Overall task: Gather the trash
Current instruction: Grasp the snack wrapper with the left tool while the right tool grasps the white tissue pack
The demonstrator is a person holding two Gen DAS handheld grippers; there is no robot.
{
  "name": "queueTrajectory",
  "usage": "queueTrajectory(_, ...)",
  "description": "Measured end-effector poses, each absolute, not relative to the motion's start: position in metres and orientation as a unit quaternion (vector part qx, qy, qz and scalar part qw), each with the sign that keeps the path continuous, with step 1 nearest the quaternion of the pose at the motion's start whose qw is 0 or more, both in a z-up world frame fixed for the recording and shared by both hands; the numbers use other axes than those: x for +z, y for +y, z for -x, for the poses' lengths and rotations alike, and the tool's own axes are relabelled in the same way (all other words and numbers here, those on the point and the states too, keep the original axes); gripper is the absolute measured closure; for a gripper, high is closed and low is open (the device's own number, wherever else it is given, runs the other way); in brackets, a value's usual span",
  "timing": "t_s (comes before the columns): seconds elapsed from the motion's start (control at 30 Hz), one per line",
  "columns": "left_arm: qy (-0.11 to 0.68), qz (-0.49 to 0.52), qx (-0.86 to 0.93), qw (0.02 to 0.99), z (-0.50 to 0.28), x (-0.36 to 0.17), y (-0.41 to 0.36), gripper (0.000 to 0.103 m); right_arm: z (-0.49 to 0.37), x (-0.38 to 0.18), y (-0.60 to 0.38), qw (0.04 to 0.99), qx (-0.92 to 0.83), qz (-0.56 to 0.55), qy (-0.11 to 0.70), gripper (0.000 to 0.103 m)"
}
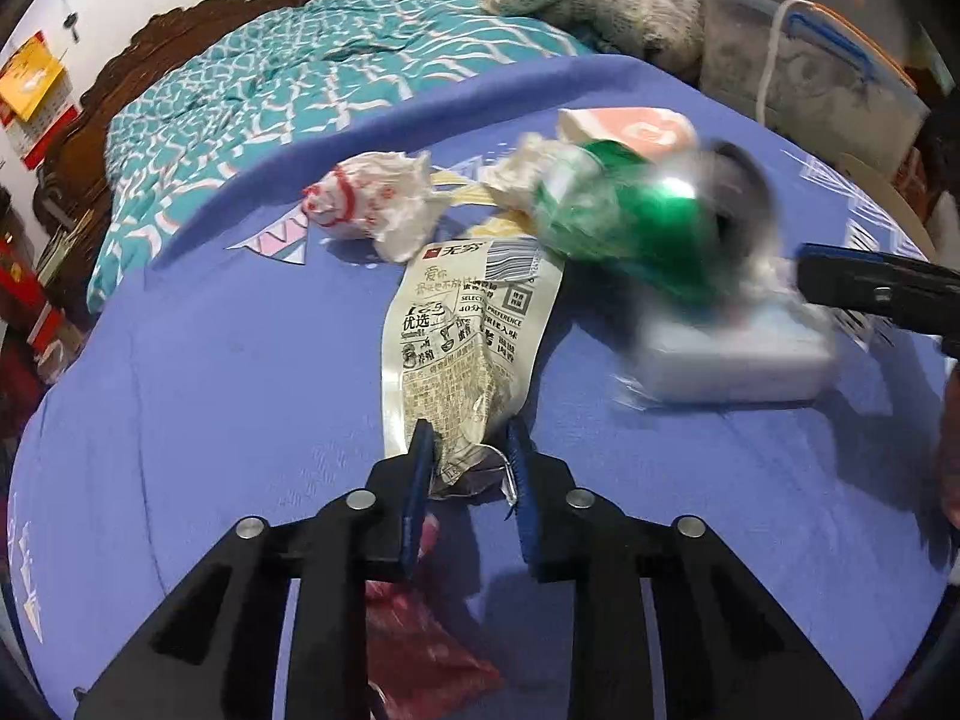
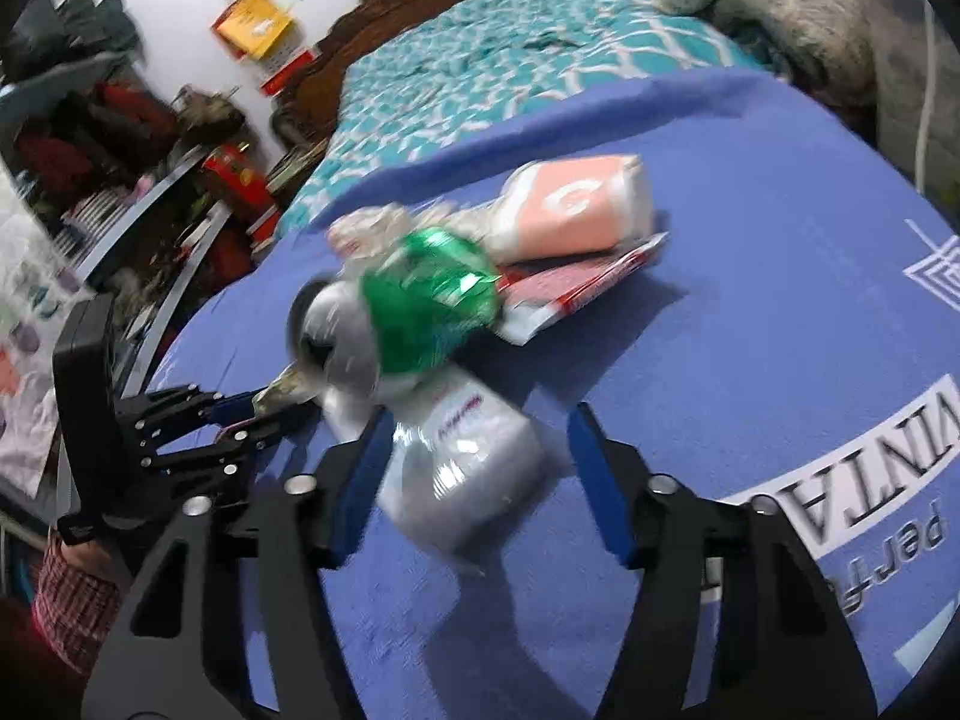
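The left wrist view shows the left hand-held gripper [image 1: 468,450] narrowed onto the near end of a cream snack wrapper [image 1: 468,324]. Both blue pads touch the crumpled foil, so it has hold of the wrapper, which lies flat on the blue tabletop [image 1: 210,360]. Only this view shows the whole wrapper with its black print, a crumpled white paper ball with red marks [image 1: 378,204] further back, and a dark red plastic scrap [image 1: 414,648] under the gripper.

The right wrist view shows the right hand-held gripper [image 2: 474,462] about half open. A white soft packet [image 2: 462,468] lies between its fingers; it is close to the left pad, but the picture is blurred and I cannot tell if the pads press it. In the left view this packet is only a blurred white block [image 1: 738,354] with the tip of the right gripper [image 1: 876,294] beside it. The right view sees the left gripper [image 2: 264,408] from the side.

A shiny green can [image 2: 414,312] with a silver end lies on its side, just behind the white packet. Behind it is a soft pink and white pack [image 2: 570,210], resting on a flat red and white packet [image 2: 588,288], which the left view does not show. The cloth on the tabletop is smooth, with white printed letters [image 2: 870,480]. Beyond it is a bed with a teal patterned cover [image 1: 288,84].
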State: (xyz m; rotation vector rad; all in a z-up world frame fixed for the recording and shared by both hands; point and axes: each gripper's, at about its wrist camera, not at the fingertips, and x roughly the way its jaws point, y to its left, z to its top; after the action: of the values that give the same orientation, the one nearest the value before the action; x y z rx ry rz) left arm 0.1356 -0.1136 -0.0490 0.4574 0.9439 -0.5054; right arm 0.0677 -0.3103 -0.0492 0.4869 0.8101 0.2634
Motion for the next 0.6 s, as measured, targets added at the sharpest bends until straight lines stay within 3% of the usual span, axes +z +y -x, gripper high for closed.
queueTrajectory(0.1, 0.438, -0.228, -0.247, 0.834, -0.109, -0.047, -0.109, 0.083, -0.043, -0.046, -0.285, 0.882, 0.167, -0.203, 0.392, 0.044)
queueTrajectory(0.3, 0.435, -0.154, -0.289, 0.839, -0.059, -0.015, -0.073, 0.088, 0.018, -0.038, -0.233, 0.871, 0.268, -0.131, 0.391, 0.042)
queueTrajectory(0.47, 0.415, -0.088, -0.281, 0.861, -0.03, 0.015, -0.029, 0.088, 0.033, -0.026, -0.241, 0.903, 0.216, -0.107, 0.357, 0.034)
queueTrajectory(0.5, 0.412, -0.084, -0.274, 0.865, -0.031, 0.02, -0.022, 0.088, 0.03, -0.023, -0.246, 0.908, 0.2, -0.108, 0.352, 0.027)
queueTrajectory(0.6, 0.402, -0.073, -0.242, 0.88, -0.025, 0.028, 0.003, 0.088, 0.021, -0.02, -0.258, 0.927, 0.14, -0.095, 0.334, 0.02)
